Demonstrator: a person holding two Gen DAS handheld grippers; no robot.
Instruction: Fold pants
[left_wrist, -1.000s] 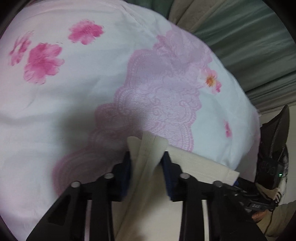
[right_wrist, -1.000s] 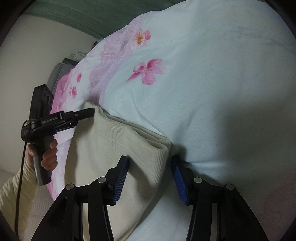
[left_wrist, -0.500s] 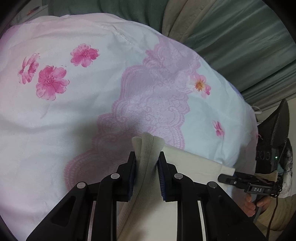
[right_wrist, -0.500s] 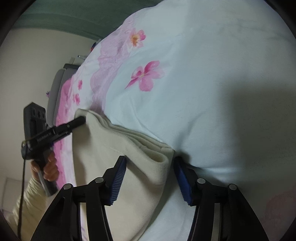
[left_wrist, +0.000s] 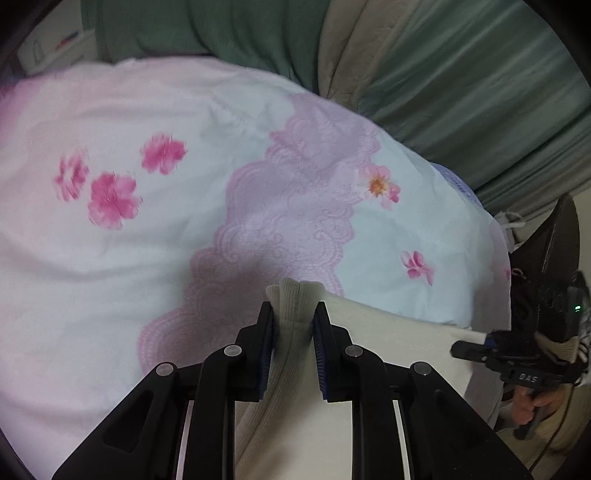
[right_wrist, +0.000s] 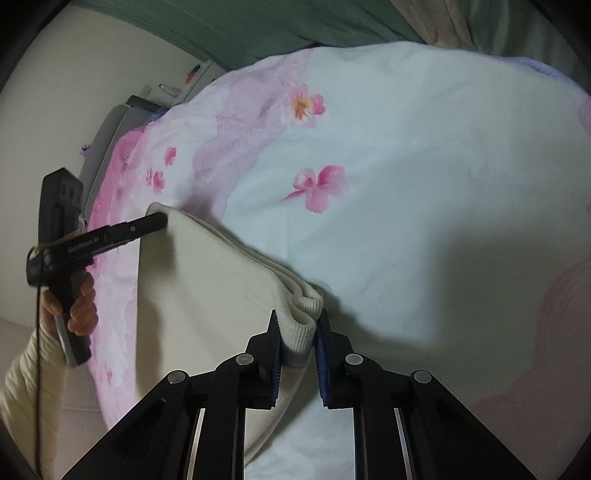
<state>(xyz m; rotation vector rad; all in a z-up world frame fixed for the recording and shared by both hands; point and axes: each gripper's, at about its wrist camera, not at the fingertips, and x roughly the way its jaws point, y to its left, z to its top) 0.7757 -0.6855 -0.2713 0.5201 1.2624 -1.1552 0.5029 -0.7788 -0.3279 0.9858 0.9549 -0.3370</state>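
The cream ribbed pants lie on a floral bedspread, their top edge stretched between both grippers. My left gripper is shut on one ribbed corner of the pants. It also shows in the right wrist view, pinching the far corner. My right gripper is shut on the other corner of the pants, where several layers bunch between the blue pads. It shows in the left wrist view at the right edge of the cloth.
The bedspread is white and pale blue with pink flowers and a lace-pattern band. Green and beige curtains hang behind the bed. A grey bed frame or headboard and a cream wall lie at the left.
My right gripper has closed on the pants corner; it was open around it before. Both grippers have lifted and pulled back, so more of the bed and curtains shows.
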